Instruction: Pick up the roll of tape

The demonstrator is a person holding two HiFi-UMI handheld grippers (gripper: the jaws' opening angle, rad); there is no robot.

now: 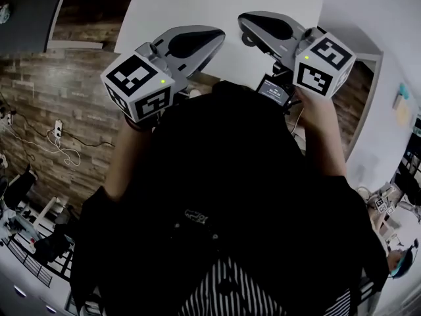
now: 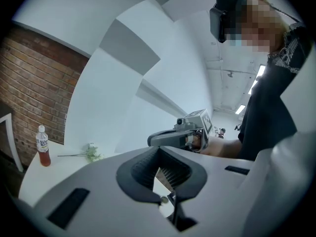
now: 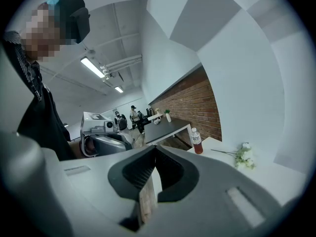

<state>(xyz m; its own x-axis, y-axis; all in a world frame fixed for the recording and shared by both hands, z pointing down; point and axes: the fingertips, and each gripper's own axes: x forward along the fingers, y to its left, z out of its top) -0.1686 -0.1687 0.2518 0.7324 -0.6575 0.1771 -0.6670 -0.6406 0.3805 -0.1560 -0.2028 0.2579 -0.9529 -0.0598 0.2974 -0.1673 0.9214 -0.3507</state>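
No roll of tape shows in any view. In the head view my left gripper (image 1: 218, 35) and right gripper (image 1: 245, 21) are held up side by side in front of the person's chest, at the near edge of a white table (image 1: 217, 2). Both point roughly level toward each other's side. The left gripper (image 2: 158, 150) has its ribbed pads meeting at the tips with nothing between them. The right gripper (image 3: 155, 148) is shut too and holds nothing. Each gripper camera sees the other gripper: the right one (image 2: 180, 135) and the left one (image 3: 106, 139).
A bottle of reddish drink (image 2: 43, 147) (image 3: 197, 142) and a sprig of white flowers (image 2: 91, 153) (image 3: 243, 156) lie on the white table by a white wall. A brick wall, a dark table (image 3: 165, 127) and people (image 3: 133, 113) stand farther off. Cables trail on the wood floor (image 1: 59, 143).
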